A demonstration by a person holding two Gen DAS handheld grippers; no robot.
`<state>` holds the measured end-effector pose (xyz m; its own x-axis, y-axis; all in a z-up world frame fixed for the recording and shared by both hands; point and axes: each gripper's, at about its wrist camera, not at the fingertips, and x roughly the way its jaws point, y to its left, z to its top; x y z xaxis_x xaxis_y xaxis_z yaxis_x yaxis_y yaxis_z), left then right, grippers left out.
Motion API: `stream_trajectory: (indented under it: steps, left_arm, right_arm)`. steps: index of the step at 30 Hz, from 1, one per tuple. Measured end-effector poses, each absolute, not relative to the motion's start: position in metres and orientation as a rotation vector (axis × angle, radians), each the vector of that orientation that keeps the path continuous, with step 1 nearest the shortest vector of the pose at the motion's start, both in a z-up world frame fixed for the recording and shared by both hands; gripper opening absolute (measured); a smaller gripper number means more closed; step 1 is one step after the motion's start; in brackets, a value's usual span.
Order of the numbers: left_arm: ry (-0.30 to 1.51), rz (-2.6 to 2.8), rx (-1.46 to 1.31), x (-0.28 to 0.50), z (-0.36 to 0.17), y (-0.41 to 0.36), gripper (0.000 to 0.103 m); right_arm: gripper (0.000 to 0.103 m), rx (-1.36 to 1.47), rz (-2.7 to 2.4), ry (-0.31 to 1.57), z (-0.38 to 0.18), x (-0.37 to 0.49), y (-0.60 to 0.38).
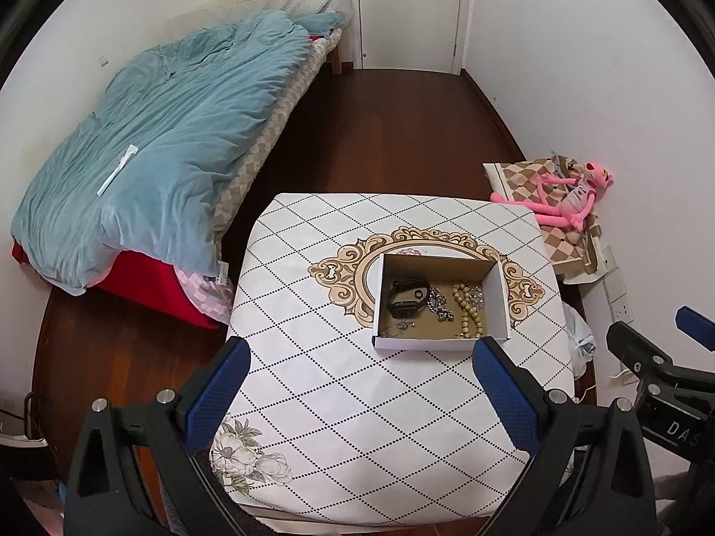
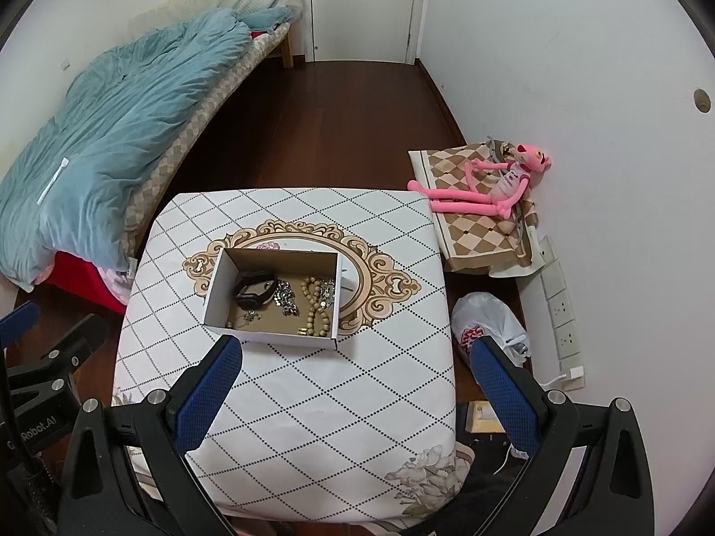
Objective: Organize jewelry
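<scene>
A small open cardboard box (image 1: 498, 295) (image 2: 214, 288) sits near the middle of a table (image 1: 339, 402) (image 2: 313, 393) covered in a white diamond-pattern cloth. Inside lie a black watch (image 1: 406, 297) (image 2: 254, 291), a silver chain (image 1: 440, 306) (image 2: 286, 299), a string of tan beads (image 1: 467, 308) (image 2: 315, 306) and some small pieces (image 1: 402, 325) (image 2: 246, 316). My left gripper (image 1: 359, 355) hovers open above the table's near side, short of the box. My right gripper (image 2: 357, 353) is open too, at the same height, right of the box. Neither holds anything.
A bed with a blue quilt (image 1: 156, 147) (image 2: 103, 116) stands to the left. A pink plush toy (image 1: 567, 196) (image 2: 487, 187) lies on a checkered cloth at the right wall. A white plastic bag (image 2: 489, 326) sits on the dark wood floor beside wall sockets (image 2: 563, 312).
</scene>
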<state>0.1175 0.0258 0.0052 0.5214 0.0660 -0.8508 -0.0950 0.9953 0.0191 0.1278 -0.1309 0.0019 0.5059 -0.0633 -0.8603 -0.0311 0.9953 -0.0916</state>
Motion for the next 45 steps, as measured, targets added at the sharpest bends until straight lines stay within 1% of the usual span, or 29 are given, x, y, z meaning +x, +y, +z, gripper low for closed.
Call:
stream_trajectory:
  steps: [45]
  left_arm:
    - [1.017, 0.113, -0.024, 0.1102, 0.0001, 0.0265, 0.102]
  right_arm:
    - [0.103, -0.104, -0.012, 1.055, -0.0016, 0.1258, -0.127]
